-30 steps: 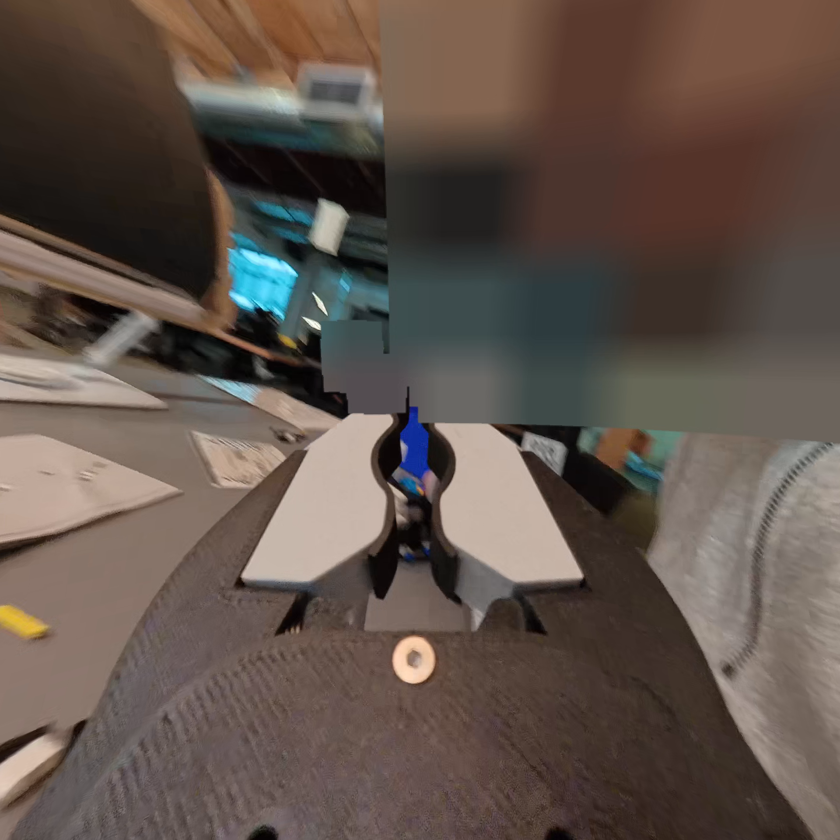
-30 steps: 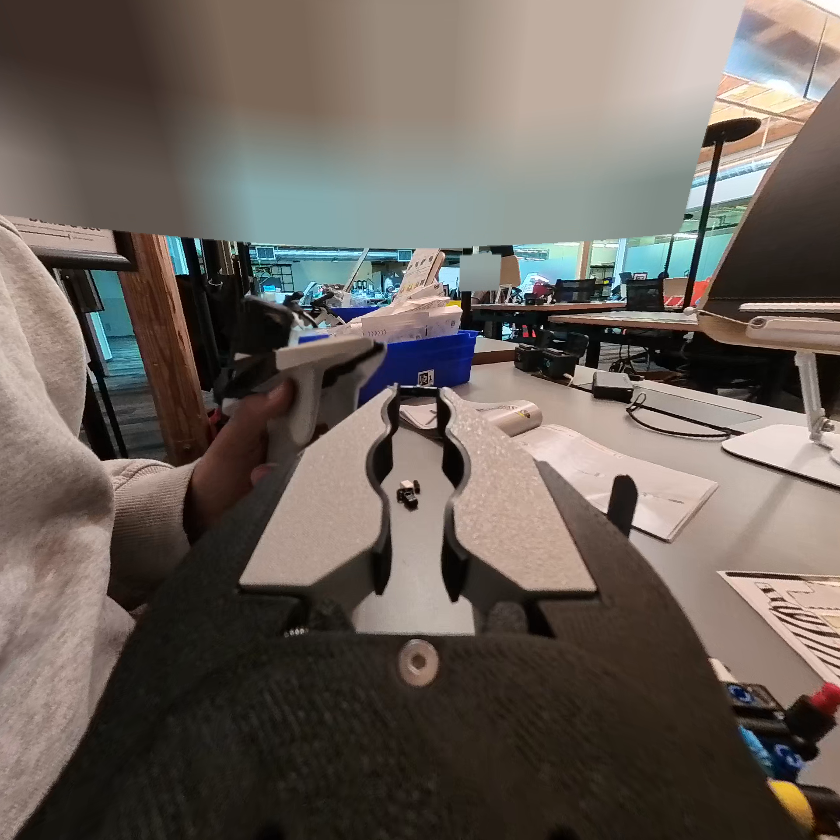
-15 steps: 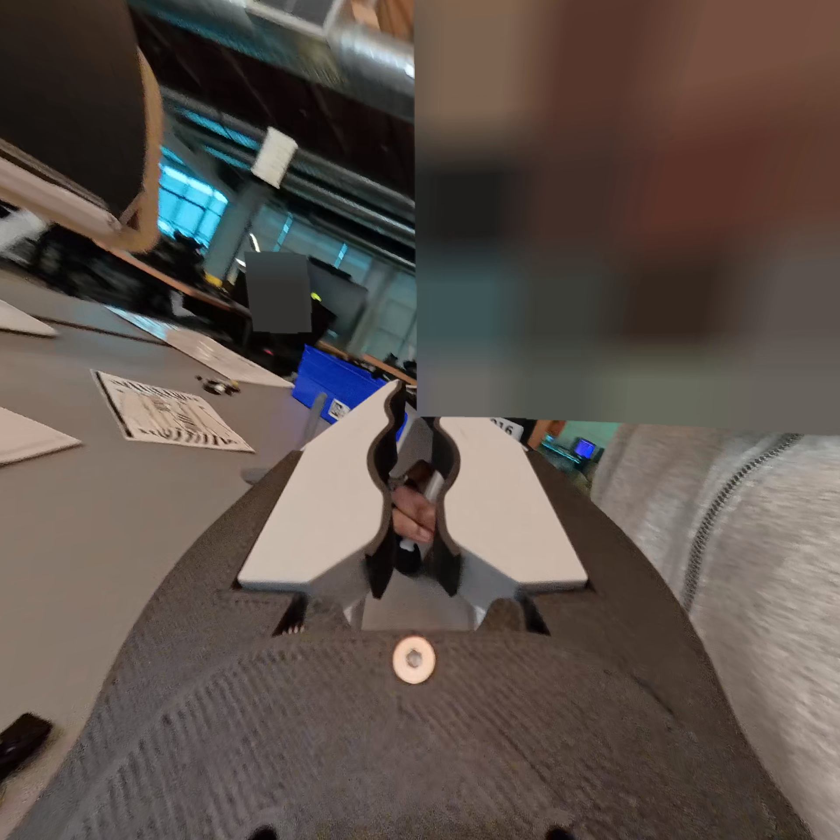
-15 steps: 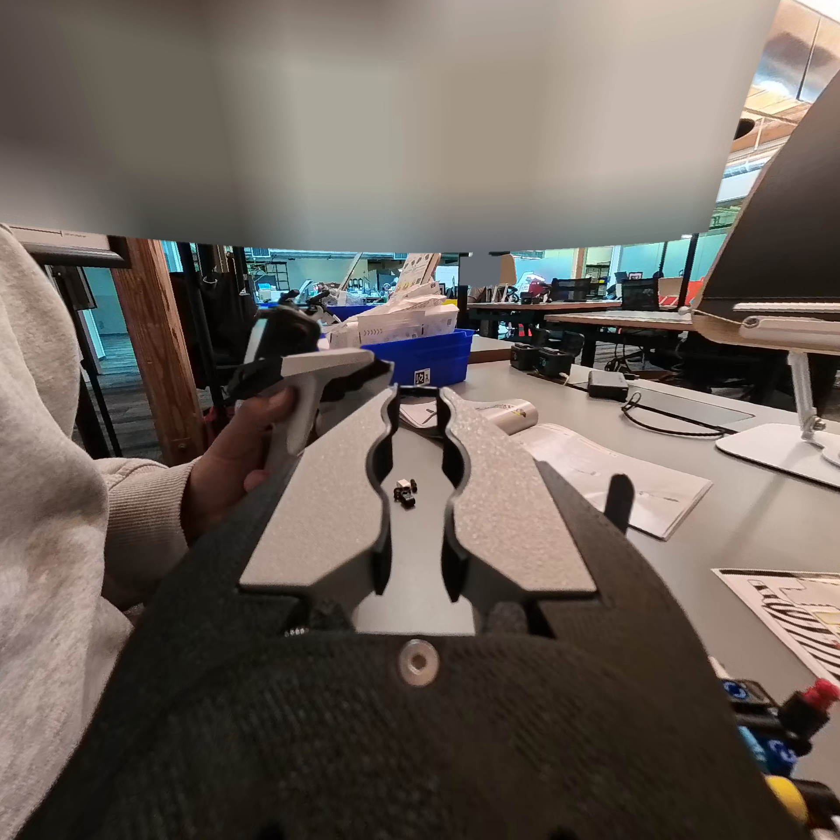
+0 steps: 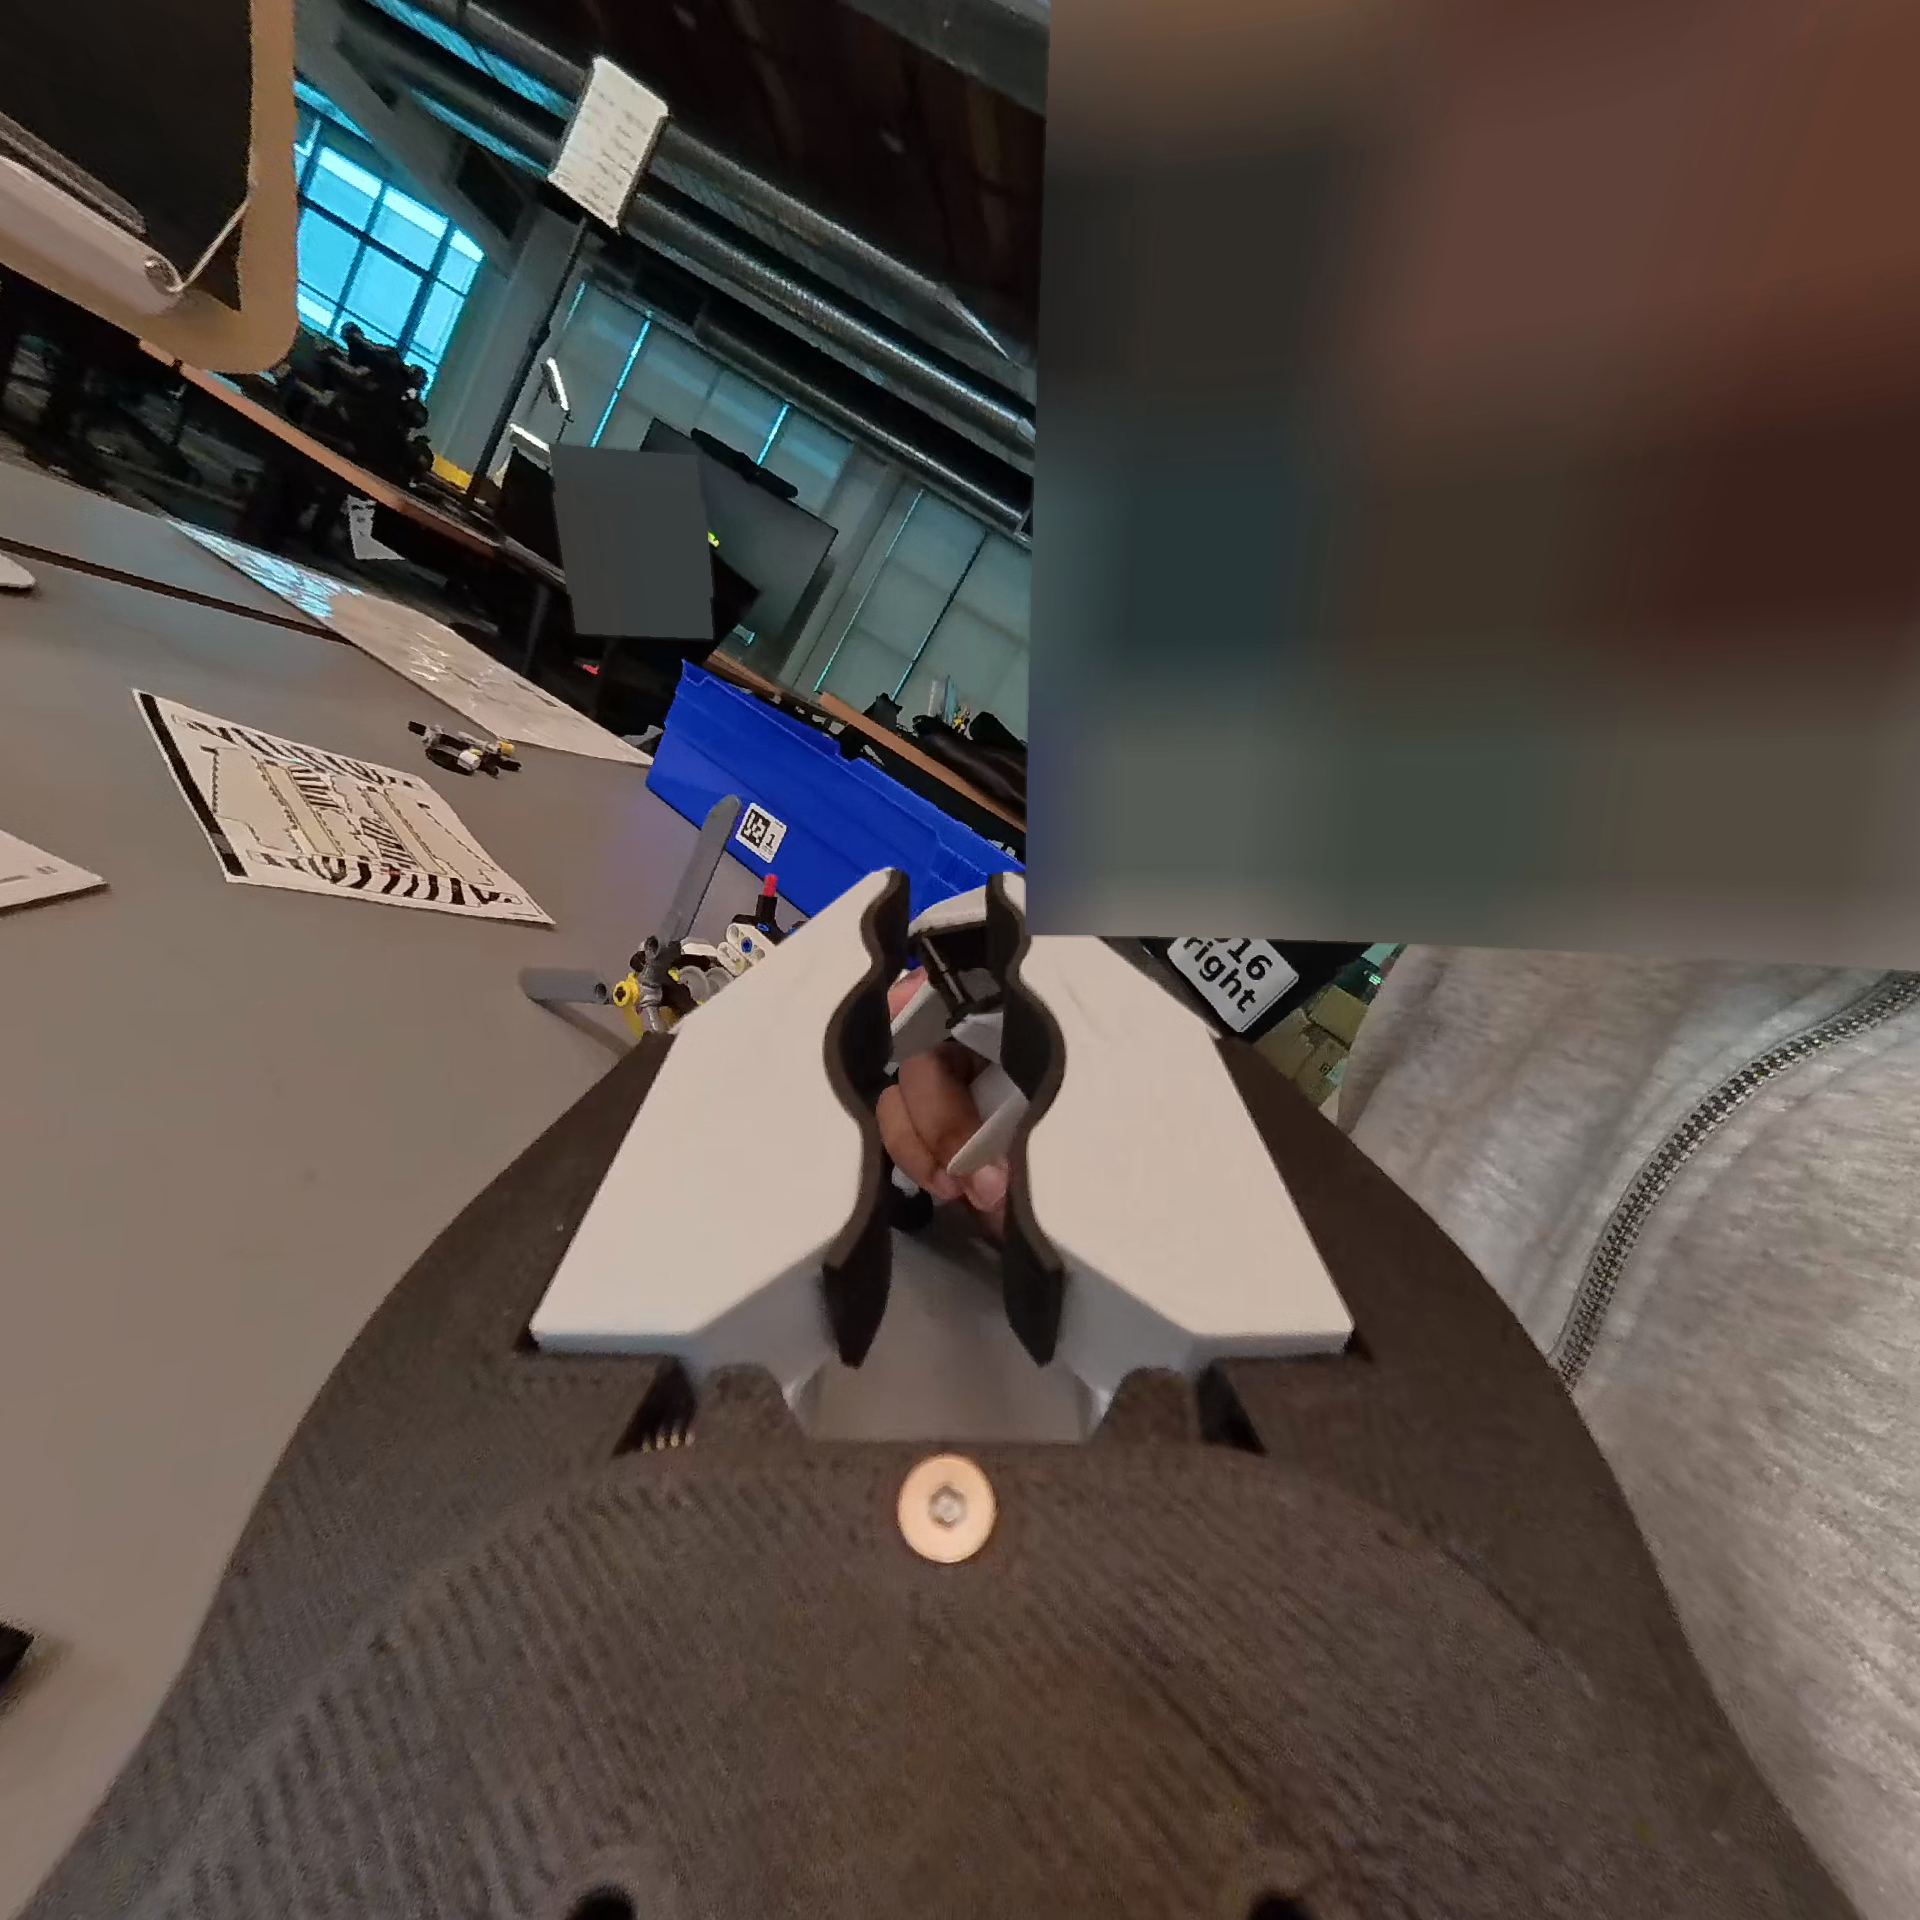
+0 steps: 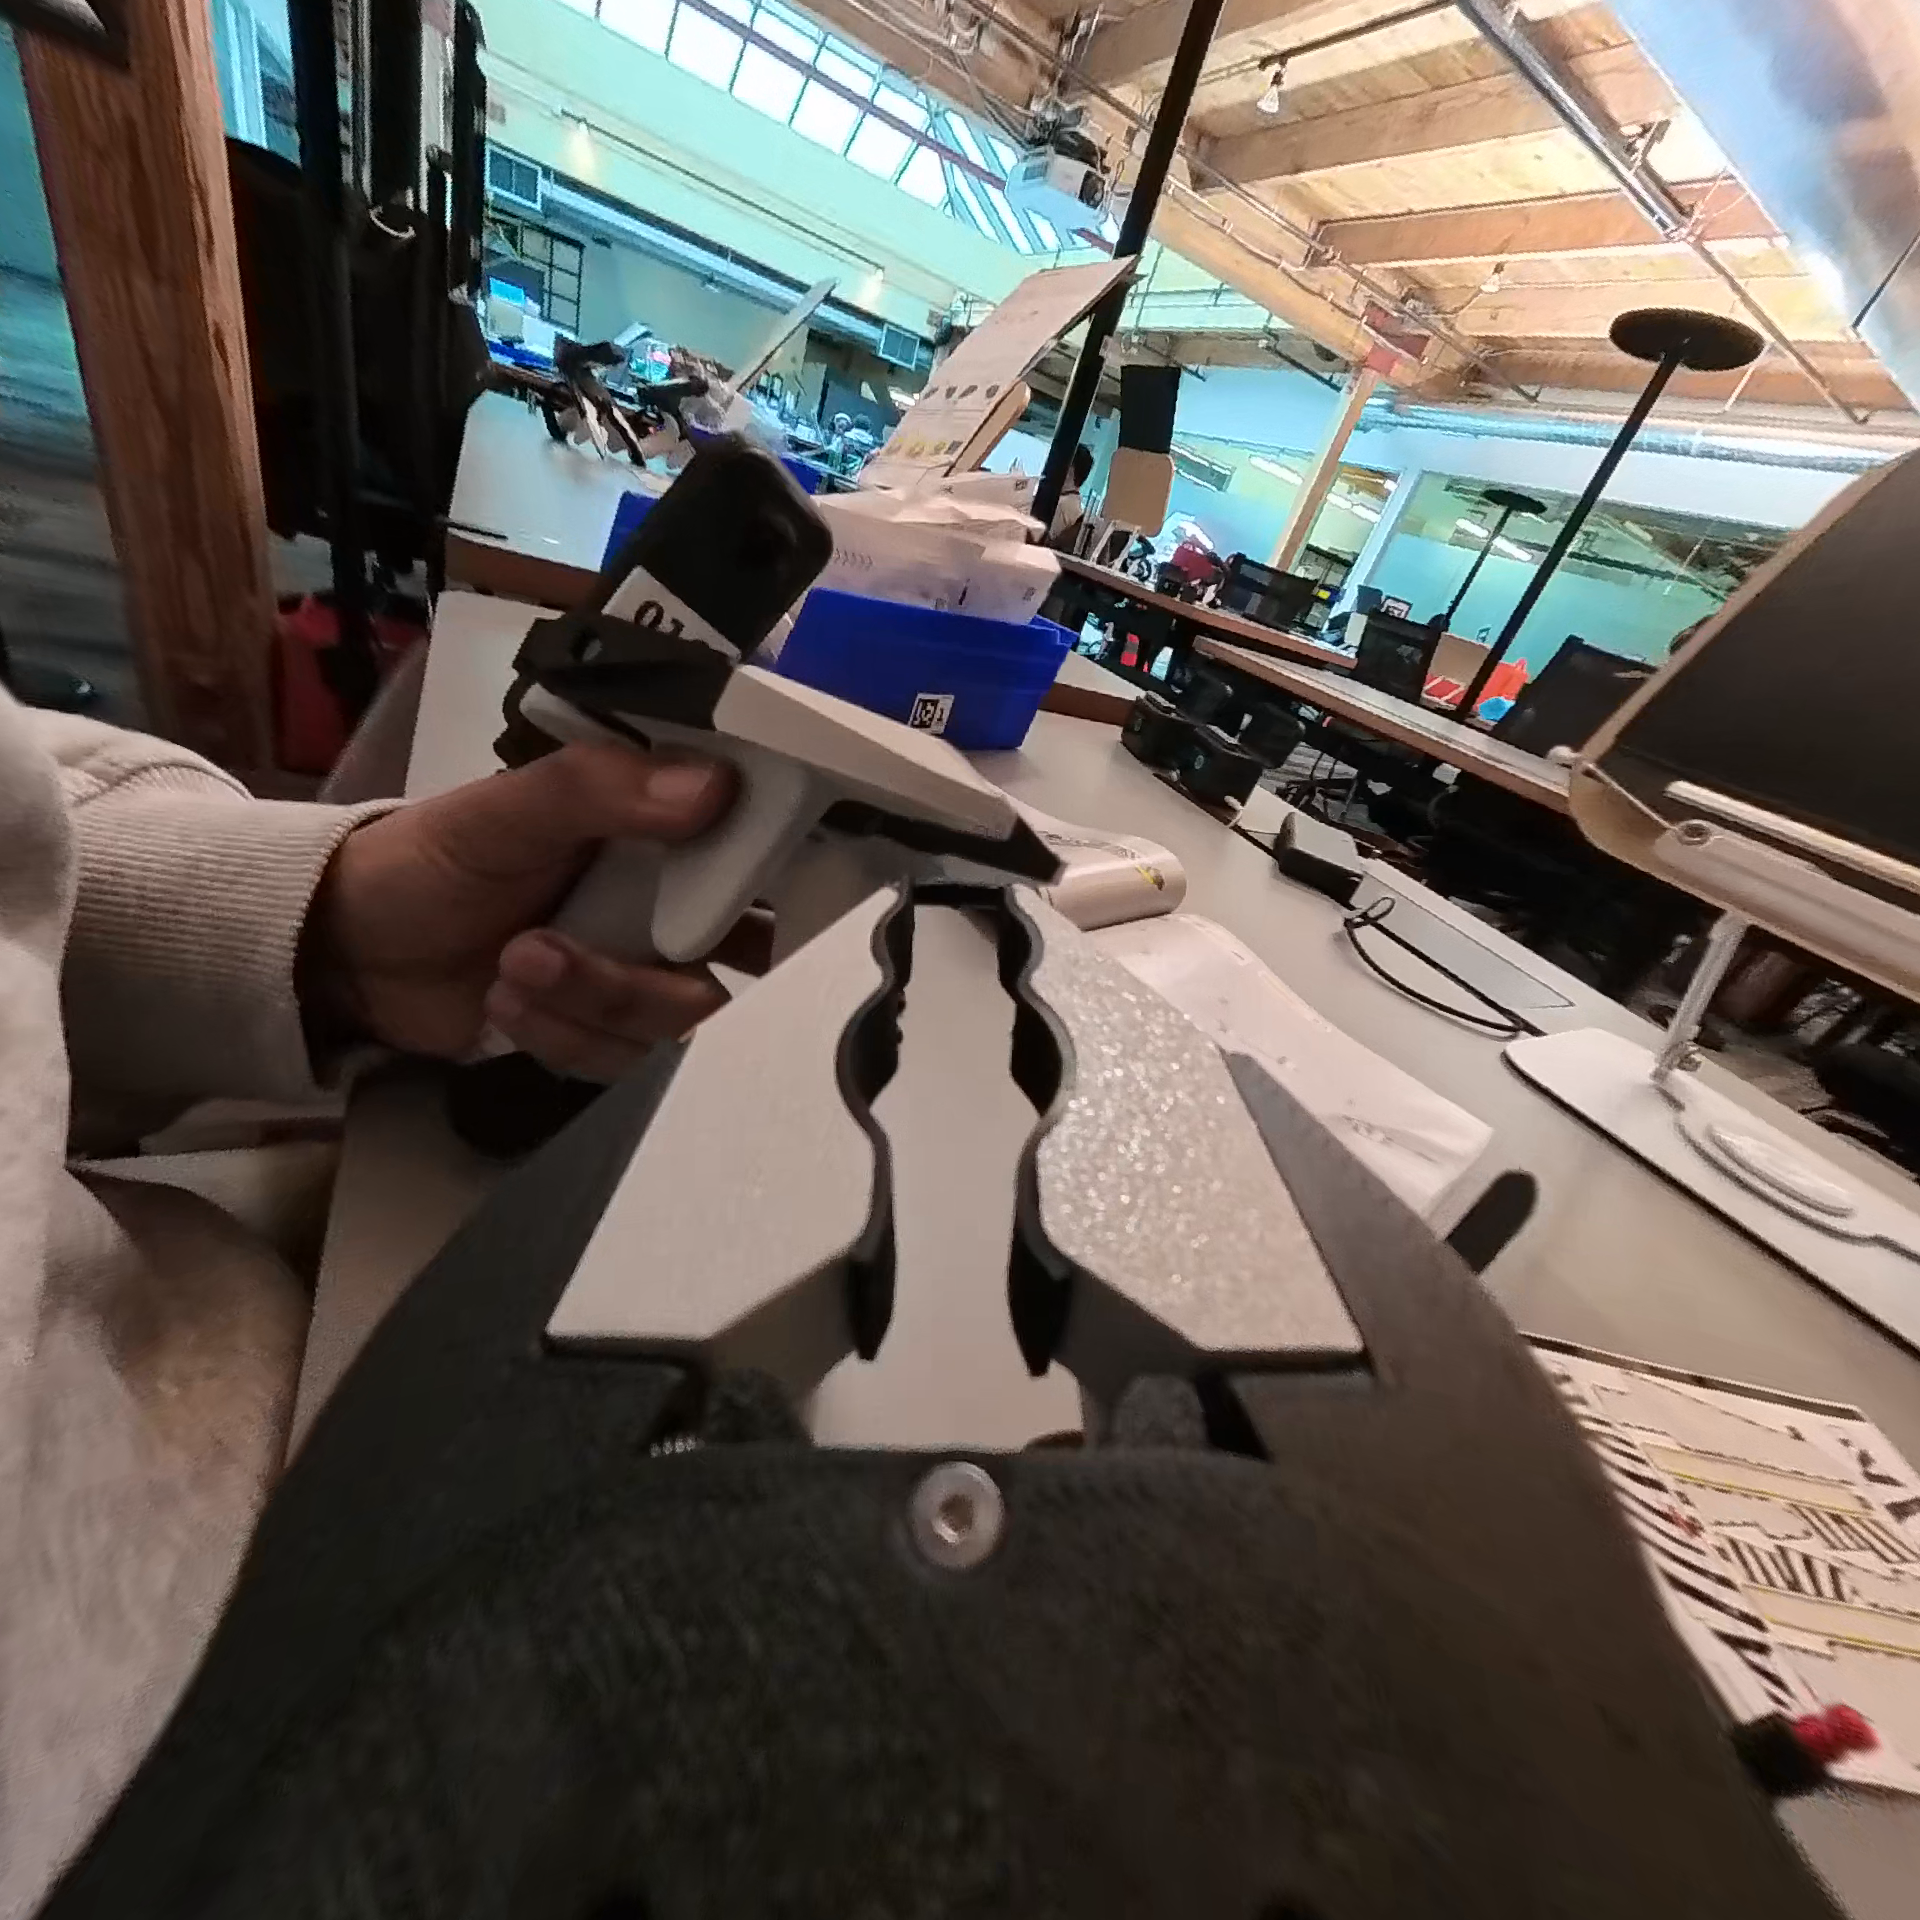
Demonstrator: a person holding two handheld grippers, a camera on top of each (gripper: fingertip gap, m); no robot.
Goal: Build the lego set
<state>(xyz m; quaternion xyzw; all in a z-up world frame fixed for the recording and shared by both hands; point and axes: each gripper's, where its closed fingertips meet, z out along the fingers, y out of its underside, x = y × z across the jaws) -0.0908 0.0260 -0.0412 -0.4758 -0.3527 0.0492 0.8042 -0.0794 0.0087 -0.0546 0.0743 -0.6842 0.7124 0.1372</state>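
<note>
Lego model (image 5: 691,971) | grey, yellow, black pieces | beside blue bin (image 5: 831,800)

Grey-fingered black tool (image 5: 943,914) — grey zip sleeve (image 5: 1662,1195)

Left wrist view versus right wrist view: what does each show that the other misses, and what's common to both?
Left wrist view only: a partly built lego model on the grey table, plus a small cluster of loose pieces farther off.

Right wrist view only: a laptop on a stand, a black cable, and the person's hand holding the left gripper.

Both: the blue bin, the striped instruction sheet, the grey sleeve.
</note>
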